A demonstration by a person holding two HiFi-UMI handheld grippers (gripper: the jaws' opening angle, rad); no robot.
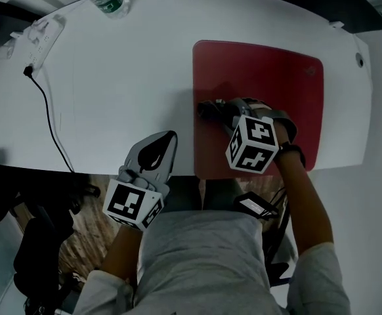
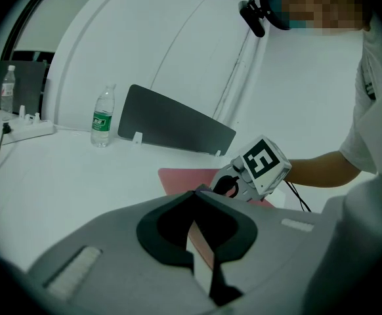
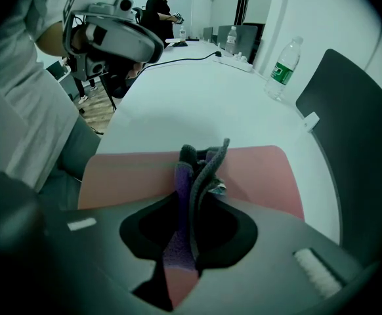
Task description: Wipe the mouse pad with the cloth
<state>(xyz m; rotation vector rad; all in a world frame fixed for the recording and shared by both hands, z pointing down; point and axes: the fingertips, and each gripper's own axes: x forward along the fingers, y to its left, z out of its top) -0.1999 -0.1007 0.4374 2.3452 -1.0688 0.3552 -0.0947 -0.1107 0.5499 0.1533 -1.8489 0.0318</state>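
Right tool (image 1: 211,110): jaws clamped on bunched dark cloth (image 3: 201,166) | we hold cloth low over red mouse pad (image 1: 270,71), left part, presumably for wiping contact | left tool (image 1: 167,140): jaws together, empty, parked at surface (image 1: 112,97) edge, clear of pad.

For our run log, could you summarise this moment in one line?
right gripper: shut on cloth; over red mouse pad; left gripper: shut, empty

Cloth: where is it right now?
In the head view, the cloth is pinched in the right hand-held gripper, over the left part of the red mouse pad.
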